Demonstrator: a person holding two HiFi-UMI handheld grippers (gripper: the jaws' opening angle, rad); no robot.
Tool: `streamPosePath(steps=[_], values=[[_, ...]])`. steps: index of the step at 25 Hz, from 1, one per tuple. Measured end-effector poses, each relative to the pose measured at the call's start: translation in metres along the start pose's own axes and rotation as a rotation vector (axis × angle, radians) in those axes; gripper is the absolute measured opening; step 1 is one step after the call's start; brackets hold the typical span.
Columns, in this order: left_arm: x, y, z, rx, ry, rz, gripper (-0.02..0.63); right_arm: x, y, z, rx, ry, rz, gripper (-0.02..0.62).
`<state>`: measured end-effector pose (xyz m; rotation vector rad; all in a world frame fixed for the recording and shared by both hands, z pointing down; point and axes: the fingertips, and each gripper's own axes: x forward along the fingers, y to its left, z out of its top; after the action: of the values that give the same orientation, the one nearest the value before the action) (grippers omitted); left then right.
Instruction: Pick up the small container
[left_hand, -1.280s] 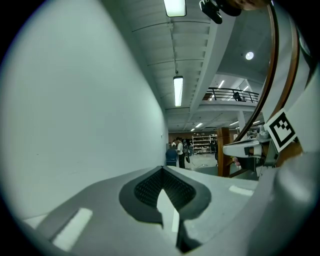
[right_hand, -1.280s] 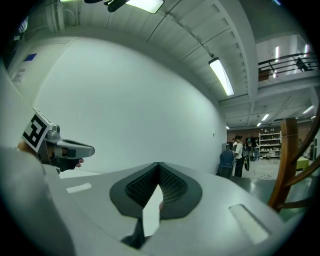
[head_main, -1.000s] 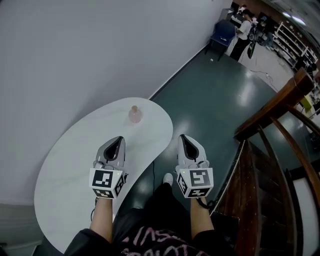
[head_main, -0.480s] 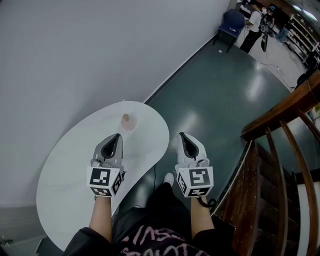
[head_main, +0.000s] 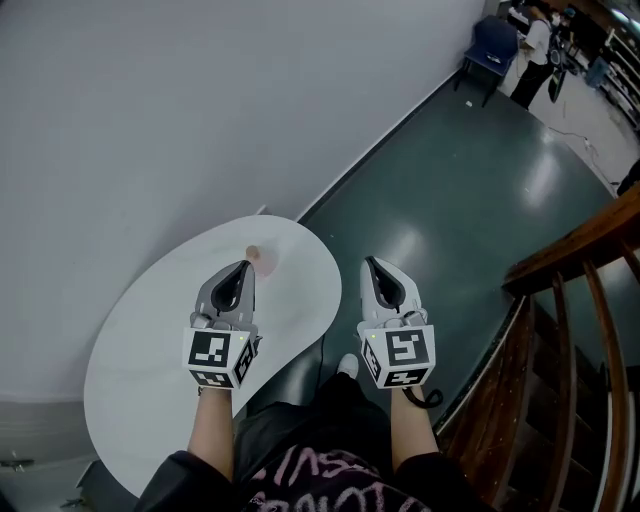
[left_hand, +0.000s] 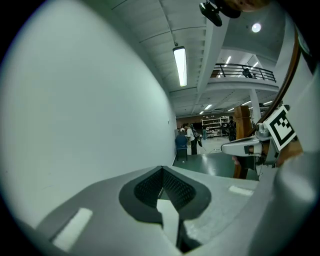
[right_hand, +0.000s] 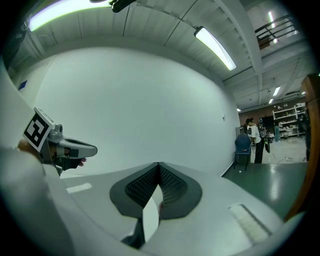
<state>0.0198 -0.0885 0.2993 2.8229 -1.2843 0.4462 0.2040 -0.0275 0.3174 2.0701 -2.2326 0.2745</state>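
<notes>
Progress since a second ago: brings the grey left gripper (head_main: 238, 274) forward over the white oval table (head_main: 140, 340), from well apart to just short of the small pale-pink container with a brownish top (head_main: 254, 256), standing untouched near the table's far edge. Shows both sets of fingers pressed together at the tips with nothing between them, the grey right gripper (head_main: 378, 268) hanging beyond the table's right edge over the dark floor. Suggests a reach nearly done but no grasp begun; calls for spreading the left fingers before easing them around the container.
</notes>
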Motion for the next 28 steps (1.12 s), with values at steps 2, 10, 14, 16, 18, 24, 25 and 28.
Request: streamPosePath(steps=[2,10,14,16,18,24,25,28], values=[[0.009,-0.004,0.004,0.002,-0.005,0.010,0.000,0.005,-0.008,0.000,-0.003,0.000,0.012,0.011],[0.015,-0.002,0.007,0.002,0.006,0.060,0.000,0.018,-0.022,0.004,-0.003,-0.002,0.052,0.011],[0.011,0.005,0.010,-0.009,0.005,0.086,0.000,0.029,-0.016,0.009,-0.004,-0.004,0.085,0.011],[0.008,0.011,0.008,-0.006,0.004,0.101,0.000,0.035,-0.010,0.009,-0.011,-0.003,0.100,0.011],[0.004,0.018,0.005,-0.014,0.005,0.117,0.000,0.040,-0.003,0.010,-0.023,-0.006,0.111,0.011],[-0.002,0.037,-0.006,-0.050,0.017,0.136,0.000,0.059,0.017,0.008,-0.043,0.013,0.145,0.011],[-0.002,0.041,-0.007,-0.058,0.017,0.137,0.000,0.062,0.020,0.009,-0.046,0.015,0.150,0.011],[-0.001,0.050,-0.011,-0.082,0.014,0.140,0.000,0.069,0.028,0.010,-0.057,0.017,0.158,0.011]])
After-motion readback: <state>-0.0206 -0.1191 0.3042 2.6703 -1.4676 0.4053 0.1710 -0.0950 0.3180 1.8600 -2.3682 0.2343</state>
